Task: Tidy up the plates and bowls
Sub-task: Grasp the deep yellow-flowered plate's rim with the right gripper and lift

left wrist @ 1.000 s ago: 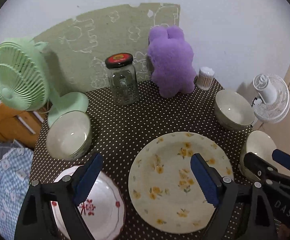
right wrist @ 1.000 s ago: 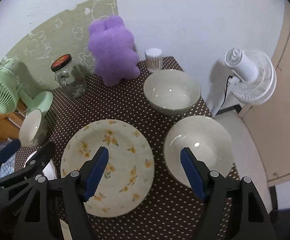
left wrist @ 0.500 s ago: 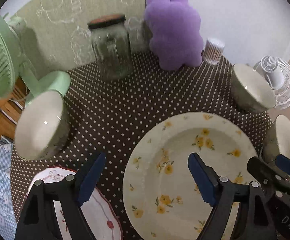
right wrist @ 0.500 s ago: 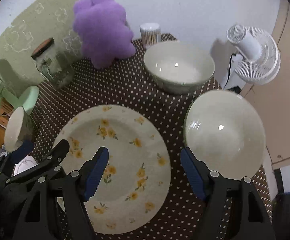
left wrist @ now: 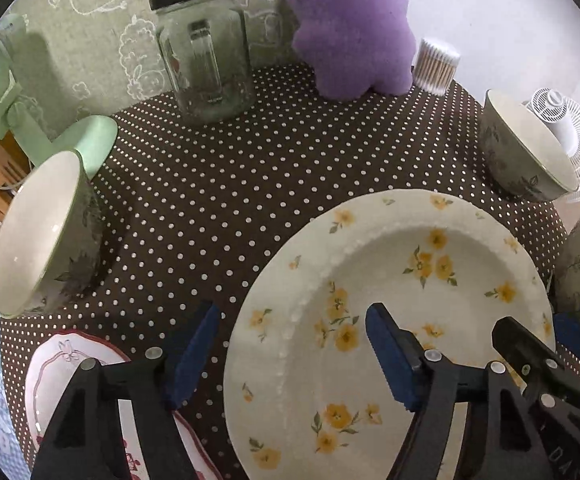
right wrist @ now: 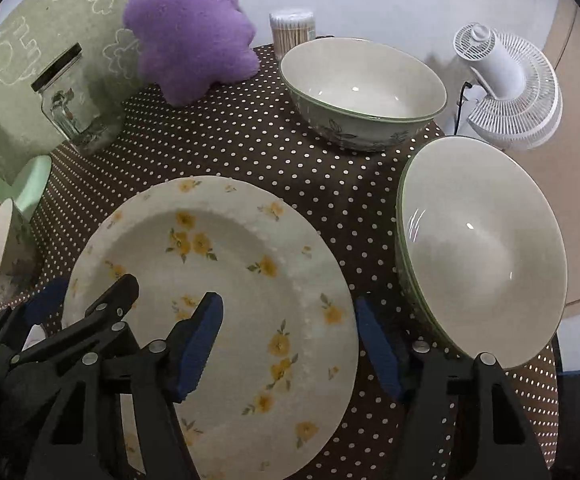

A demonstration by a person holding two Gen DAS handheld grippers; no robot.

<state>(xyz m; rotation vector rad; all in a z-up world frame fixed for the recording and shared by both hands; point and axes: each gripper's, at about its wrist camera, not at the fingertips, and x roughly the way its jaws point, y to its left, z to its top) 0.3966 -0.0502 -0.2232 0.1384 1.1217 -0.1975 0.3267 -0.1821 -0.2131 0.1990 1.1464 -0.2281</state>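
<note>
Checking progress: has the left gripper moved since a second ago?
Yes. The left gripper moved forward and down toward the yellow-flowered plate; the glass jar looms larger.

This is a home, a small dining corner: a table under a brown polka-dot cloth [left wrist: 218,184], a purple plush toy [left wrist: 350,28], a glass jar [left wrist: 204,48], cotton swabs [right wrist: 292,32], two desk fans [right wrist: 510,92], and patterned wallpaper [left wrist: 102,20] behind them.
</note>
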